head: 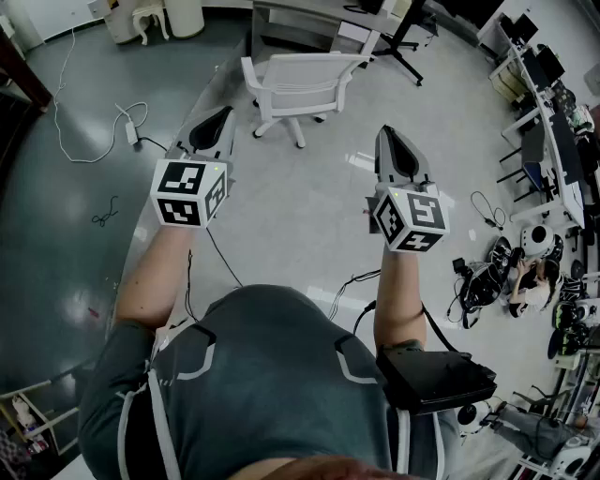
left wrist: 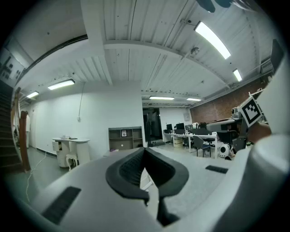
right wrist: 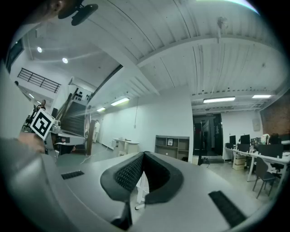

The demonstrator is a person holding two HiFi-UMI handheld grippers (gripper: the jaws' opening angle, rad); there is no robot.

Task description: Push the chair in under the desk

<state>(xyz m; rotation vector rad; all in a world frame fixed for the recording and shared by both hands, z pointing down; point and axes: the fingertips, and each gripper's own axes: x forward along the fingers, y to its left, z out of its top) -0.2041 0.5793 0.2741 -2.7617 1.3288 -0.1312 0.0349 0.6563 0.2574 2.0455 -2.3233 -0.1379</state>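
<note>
A white chair (head: pixel 298 86) stands at twelve o'clock, apart from what seems to be the grey desk (head: pixel 309 11) beyond it. The left gripper (head: pixel 216 120) at ten o'clock and the right gripper (head: pixel 391 141) at two hover closed and empty. This looks like the approach; next, reach the chair and push it forward.

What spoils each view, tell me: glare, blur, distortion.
Head view: sharp, edges bowed, pale glare streaks on the glossy floor near the white chair. Left gripper view: fisheye circle with black corners, ceiling lamp blown out. Right gripper view: same fisheye, ceiling planks curved.
</note>
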